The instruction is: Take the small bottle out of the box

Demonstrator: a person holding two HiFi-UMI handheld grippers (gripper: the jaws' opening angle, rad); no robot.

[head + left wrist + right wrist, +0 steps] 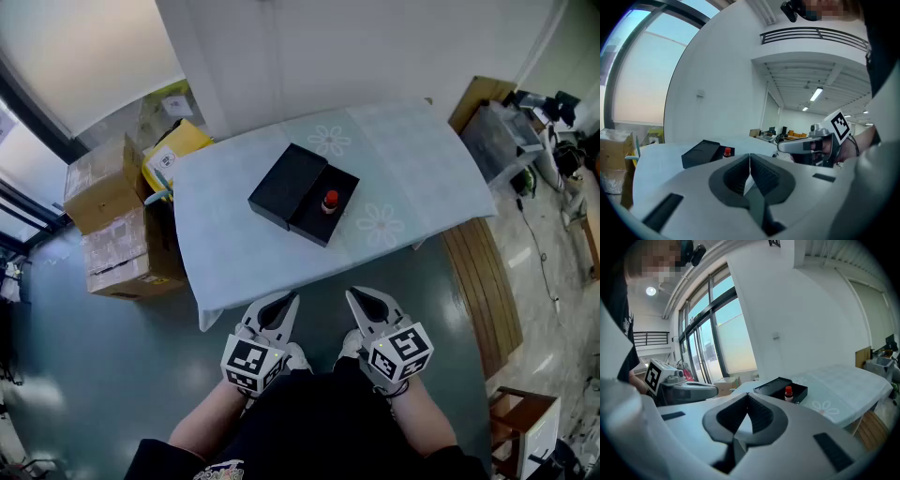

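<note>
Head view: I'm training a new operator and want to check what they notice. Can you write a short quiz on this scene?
1. True or false: the small bottle stands on the table, outside the black box.
2. The left gripper and right gripper are: A) both shut and empty, short of the table; B) both open over the box; C) one shut on the bottle.
3. What colour is the bottle's cap?
Key: 1 false, it stands inside the box; 2 A; 3 red.
</note>
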